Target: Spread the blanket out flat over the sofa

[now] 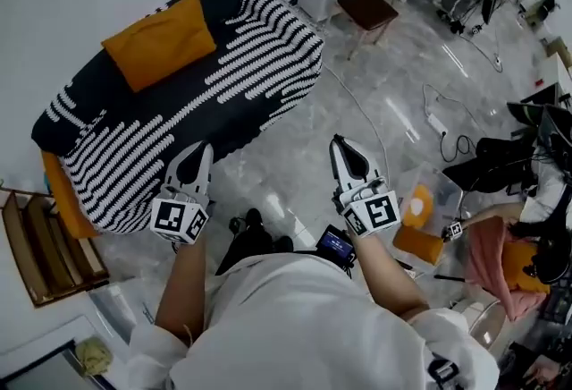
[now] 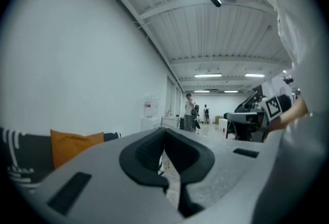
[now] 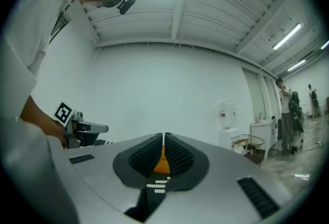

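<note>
The right hand-held gripper (image 3: 163, 140) has its jaws drawn together with nothing caught between them. Through the thin slit I can see a sliver of orange cushion (image 3: 162, 164) and, lower down, a bit of the black-and-white blanket (image 3: 157, 187). Off to the left, the left hand-held gripper (image 3: 102, 128) is level before the white wall. A water dispenser (image 3: 226, 115), a wire chair (image 3: 250, 144) and a standing person (image 3: 284, 115) are over to the right.

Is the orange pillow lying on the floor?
No, the orange pillow rests up on the sofa, on top of the black-and-white blanket.
</note>
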